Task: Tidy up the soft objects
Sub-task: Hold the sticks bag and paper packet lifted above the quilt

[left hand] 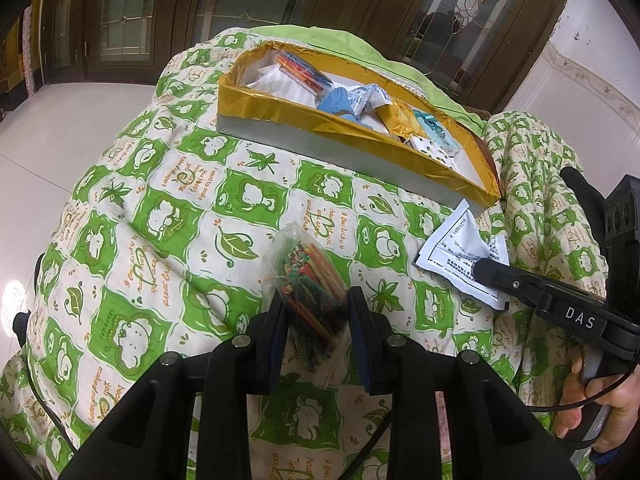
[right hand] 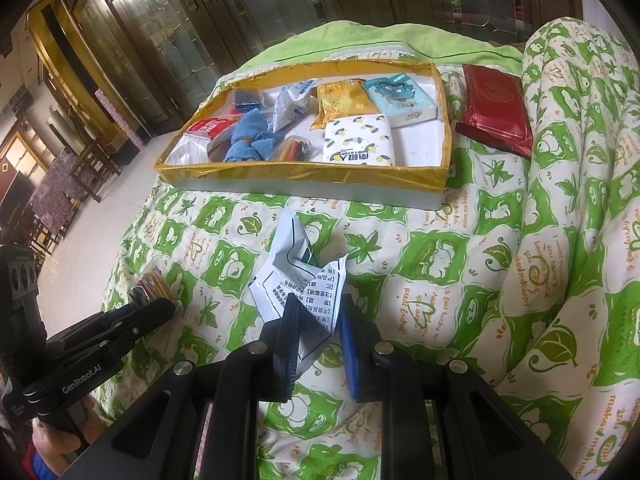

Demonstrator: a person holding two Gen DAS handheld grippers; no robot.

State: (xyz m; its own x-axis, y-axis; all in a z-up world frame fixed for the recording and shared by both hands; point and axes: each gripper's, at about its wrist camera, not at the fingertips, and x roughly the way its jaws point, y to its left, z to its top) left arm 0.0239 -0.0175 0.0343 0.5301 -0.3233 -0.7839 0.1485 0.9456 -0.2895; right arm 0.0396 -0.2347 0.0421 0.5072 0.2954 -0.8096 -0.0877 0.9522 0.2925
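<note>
"DAS" printed on right gripper [left hand: 486,270]; "GenRobot.AI" on left gripper [right hand: 168,307]. Left clamps clear bag of coloured sticks [left hand: 310,280]; right pinches white printed sachet [right hand: 298,280], both on quilt [right hand: 440,260] near gold-rimmed tray [right hand: 300,174].

Left hand-held gripper [left hand: 316,320] part-closed around load; right hand-held gripper [right hand: 320,332] likewise.

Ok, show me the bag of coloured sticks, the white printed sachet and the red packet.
bag of coloured sticks [left hand: 310,276], left wrist view, middle of bag.
white printed sachet [right hand: 296,280], right wrist view, printed face.
red packet [right hand: 496,110], right wrist view, front face.
</note>
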